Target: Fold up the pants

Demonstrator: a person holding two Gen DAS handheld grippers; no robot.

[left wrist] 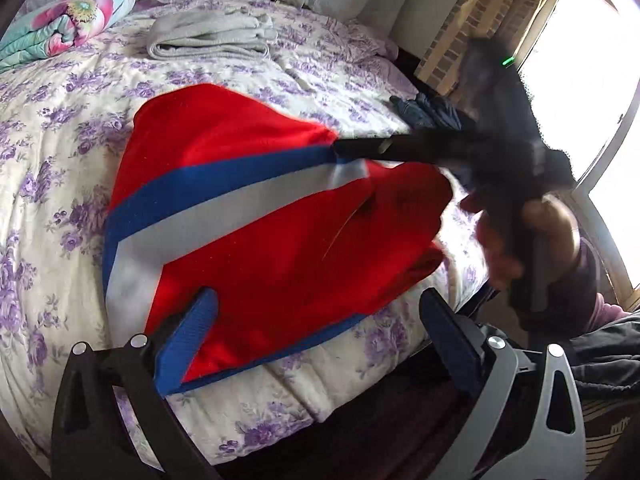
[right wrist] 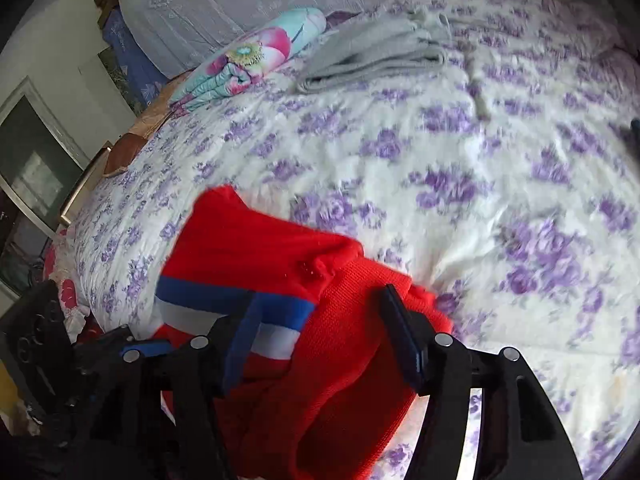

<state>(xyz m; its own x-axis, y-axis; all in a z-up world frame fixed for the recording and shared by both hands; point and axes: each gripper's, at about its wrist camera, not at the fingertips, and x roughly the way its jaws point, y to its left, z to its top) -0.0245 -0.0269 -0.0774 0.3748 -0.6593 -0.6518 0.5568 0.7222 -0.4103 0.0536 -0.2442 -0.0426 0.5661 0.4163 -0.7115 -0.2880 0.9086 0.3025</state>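
In the left wrist view the left gripper (left wrist: 320, 312) hangs with fingers apart over the red pants (left wrist: 256, 216) at the bed's (left wrist: 60, 160) near edge, while the right wrist view shows the right gripper (right wrist: 320, 340) with fingers spread around bunched cloth, so align the edges before pressing flat.

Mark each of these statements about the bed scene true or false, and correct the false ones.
1. The red pants carry a blue and white stripe. True.
2. The left gripper is clamped shut on the pants. False: its jaws stand open, fabric between them.
3. A folded grey garment lies on the floral bedspread beyond the pants. True.
4. The bedspread has green checks. False: purple flowers on white.
5. The right gripper reaches over the pants. True.
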